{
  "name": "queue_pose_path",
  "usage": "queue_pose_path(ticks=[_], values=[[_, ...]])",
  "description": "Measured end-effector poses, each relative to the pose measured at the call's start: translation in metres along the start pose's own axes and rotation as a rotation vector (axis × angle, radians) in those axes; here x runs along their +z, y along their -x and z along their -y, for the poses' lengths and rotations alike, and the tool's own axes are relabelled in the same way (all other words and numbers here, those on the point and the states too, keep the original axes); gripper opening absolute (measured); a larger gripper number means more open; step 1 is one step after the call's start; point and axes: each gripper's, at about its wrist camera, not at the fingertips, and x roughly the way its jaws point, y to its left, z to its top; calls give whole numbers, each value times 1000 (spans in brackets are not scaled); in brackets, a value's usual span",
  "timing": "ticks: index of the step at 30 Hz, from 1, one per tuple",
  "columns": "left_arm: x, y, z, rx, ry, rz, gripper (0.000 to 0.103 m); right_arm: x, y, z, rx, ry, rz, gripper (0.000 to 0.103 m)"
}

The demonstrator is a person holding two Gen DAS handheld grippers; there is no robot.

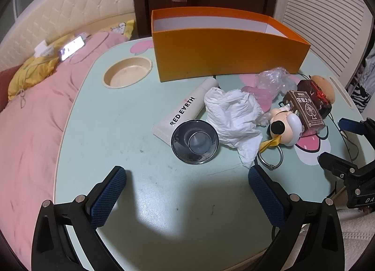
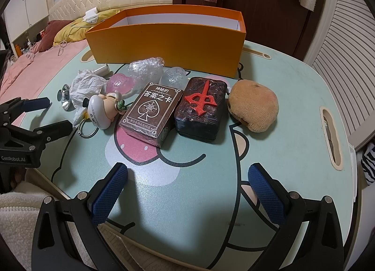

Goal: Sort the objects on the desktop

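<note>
Both grippers, left gripper (image 1: 187, 182) and right gripper (image 2: 187, 177), hang wide open, empty; glass cup (image 1: 195, 141) at twelve o'clock, orange box (image 1: 225, 46) beyond.

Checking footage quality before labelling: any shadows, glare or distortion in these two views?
Left wrist: dark shadow on the table between the open jaws; glare off a lit phone. Right wrist: fisheye bows the orange box; soft shadow ahead of the jaws. Both sharp.
</note>
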Motion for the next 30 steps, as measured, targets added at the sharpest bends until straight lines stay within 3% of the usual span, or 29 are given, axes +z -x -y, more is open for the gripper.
queue_pose_path(ticks=[30], values=[[-3,1,1,-8,-14,20,103,-1,3,-2,-2,-3,0,103]])
